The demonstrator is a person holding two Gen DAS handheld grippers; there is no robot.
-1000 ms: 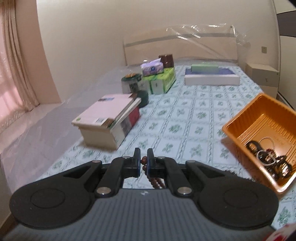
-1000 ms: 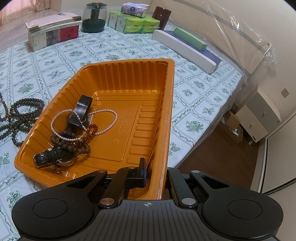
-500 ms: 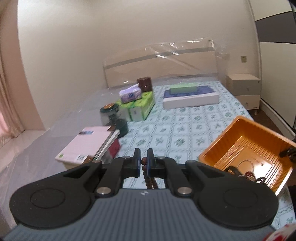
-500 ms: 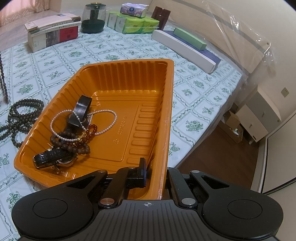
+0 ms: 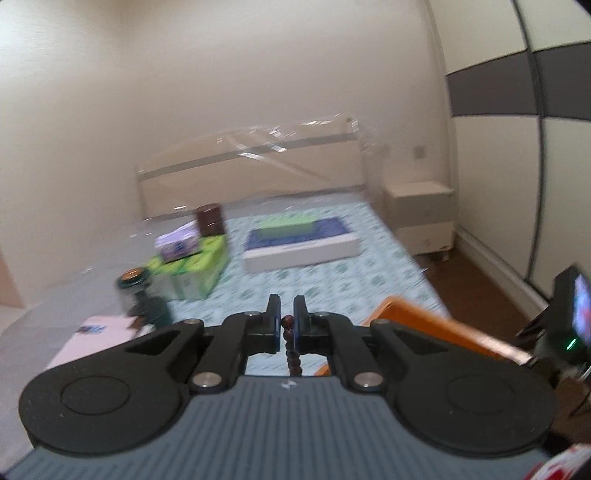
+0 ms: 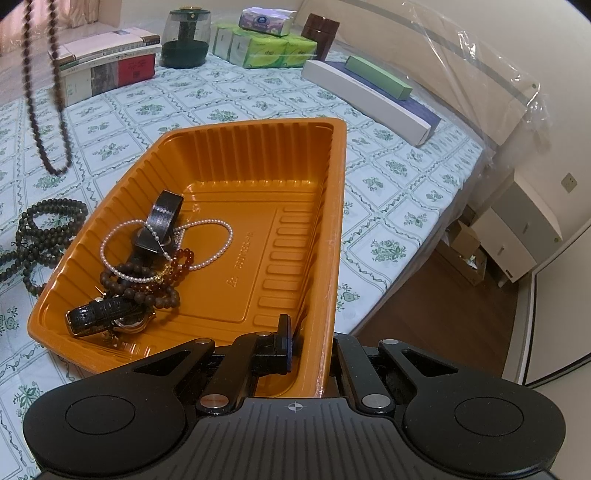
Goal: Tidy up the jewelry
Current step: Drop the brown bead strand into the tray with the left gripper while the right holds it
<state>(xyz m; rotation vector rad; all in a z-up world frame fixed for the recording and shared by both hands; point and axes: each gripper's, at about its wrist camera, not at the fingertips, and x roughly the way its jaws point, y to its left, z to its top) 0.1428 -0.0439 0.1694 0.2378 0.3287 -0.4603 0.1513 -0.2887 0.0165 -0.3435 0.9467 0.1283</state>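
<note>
My left gripper is shut on a brown bead necklace that hangs down below it. The same necklace dangles in the air left of the orange tray in the right wrist view. My right gripper is shut on the tray's near right rim. In the tray lie a pearl necklace, a black strap, bead bracelets and a watch. Dark bead strands lie on the bedsheet left of the tray. The tray's corner also shows in the left wrist view.
On the bed stand stacked books, a dark glass jar, green tissue packs, a brown cup and a long white box. The bed's right edge drops to the floor by a nightstand.
My left gripper has risen and swung right, lifting the brown necklace off the bed so it hangs free. The right gripper and tray have not moved.
</note>
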